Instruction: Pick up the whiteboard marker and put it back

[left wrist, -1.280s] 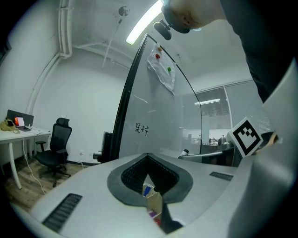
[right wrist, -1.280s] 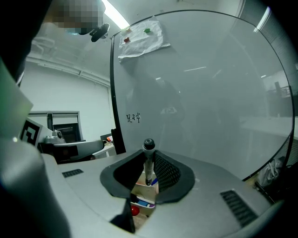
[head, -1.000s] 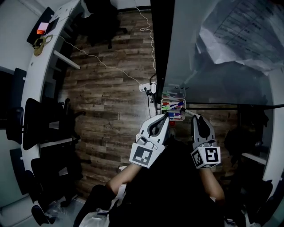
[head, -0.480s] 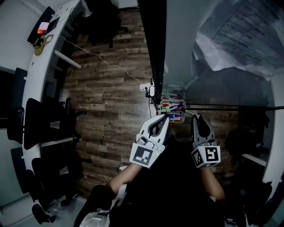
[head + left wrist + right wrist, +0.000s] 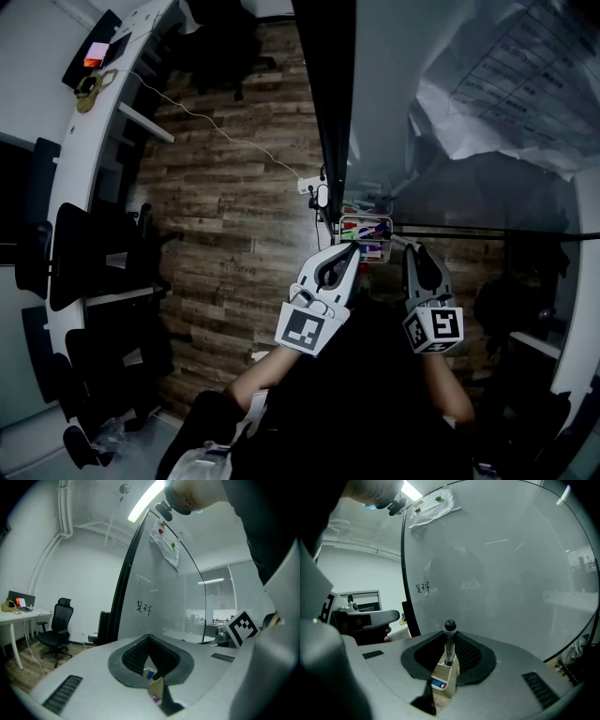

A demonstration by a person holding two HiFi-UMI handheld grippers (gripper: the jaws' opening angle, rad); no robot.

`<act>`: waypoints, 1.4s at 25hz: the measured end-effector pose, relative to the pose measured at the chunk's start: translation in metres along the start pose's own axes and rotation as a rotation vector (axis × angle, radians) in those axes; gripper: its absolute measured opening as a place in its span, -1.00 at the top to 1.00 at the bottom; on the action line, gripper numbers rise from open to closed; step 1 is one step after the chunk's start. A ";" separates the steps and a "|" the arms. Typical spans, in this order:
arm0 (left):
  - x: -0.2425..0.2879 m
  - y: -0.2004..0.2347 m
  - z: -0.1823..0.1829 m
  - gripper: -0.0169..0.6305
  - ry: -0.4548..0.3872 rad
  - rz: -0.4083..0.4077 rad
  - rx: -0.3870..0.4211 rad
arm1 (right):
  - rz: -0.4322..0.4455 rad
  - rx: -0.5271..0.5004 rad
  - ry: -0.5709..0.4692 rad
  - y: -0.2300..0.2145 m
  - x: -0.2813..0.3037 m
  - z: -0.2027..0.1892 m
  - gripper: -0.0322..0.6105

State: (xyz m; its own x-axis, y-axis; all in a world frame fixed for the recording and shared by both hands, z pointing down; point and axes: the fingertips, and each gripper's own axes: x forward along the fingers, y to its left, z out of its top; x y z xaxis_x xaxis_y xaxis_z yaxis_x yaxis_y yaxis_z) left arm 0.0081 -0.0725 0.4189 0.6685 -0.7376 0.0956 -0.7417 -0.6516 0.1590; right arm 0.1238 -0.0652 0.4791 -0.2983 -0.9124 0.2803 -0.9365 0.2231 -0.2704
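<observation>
The whiteboard marker [image 5: 449, 641] stands upright between my right gripper's [image 5: 449, 637] tips, black cap on top, and the jaws are shut on it. Its lower end hangs just over a small white holder box [image 5: 443, 679]. In the head view the right gripper [image 5: 412, 251] holds the marker [image 5: 400, 240] beside the wire marker tray [image 5: 366, 228], which carries several coloured markers under the whiteboard [image 5: 450, 141]. My left gripper [image 5: 345, 251] is level just left of the tray. Its tips [image 5: 149, 637] meet with nothing held, and the same box [image 5: 153, 686] shows below them.
A sheet of paper [image 5: 511, 84] is pinned to the whiteboard. A power strip with a white cable [image 5: 309, 185] lies on the wooden floor by the board's black frame [image 5: 333, 122]. A white desk [image 5: 84, 159] and dark office chairs [image 5: 75, 262] stand at the left.
Both grippers stay where they were, the right one still gripping the marker. Only the head view has shifted slightly.
</observation>
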 end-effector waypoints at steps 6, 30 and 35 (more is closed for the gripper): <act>0.001 0.000 0.001 0.93 -0.005 0.008 -0.002 | 0.008 -0.003 0.011 0.000 0.002 -0.003 0.66; -0.001 0.001 0.001 0.93 -0.007 0.014 -0.004 | 0.025 -0.022 0.060 0.001 0.018 -0.024 0.66; -0.002 0.002 0.001 0.93 -0.005 0.011 0.003 | 0.026 -0.030 0.072 0.002 0.022 -0.029 0.66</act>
State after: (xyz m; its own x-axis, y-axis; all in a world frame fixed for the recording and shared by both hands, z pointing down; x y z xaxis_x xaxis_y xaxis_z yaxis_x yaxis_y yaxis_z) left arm 0.0054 -0.0730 0.4178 0.6598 -0.7458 0.0920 -0.7494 -0.6438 0.1548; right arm 0.1101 -0.0749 0.5113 -0.3343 -0.8792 0.3395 -0.9329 0.2577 -0.2514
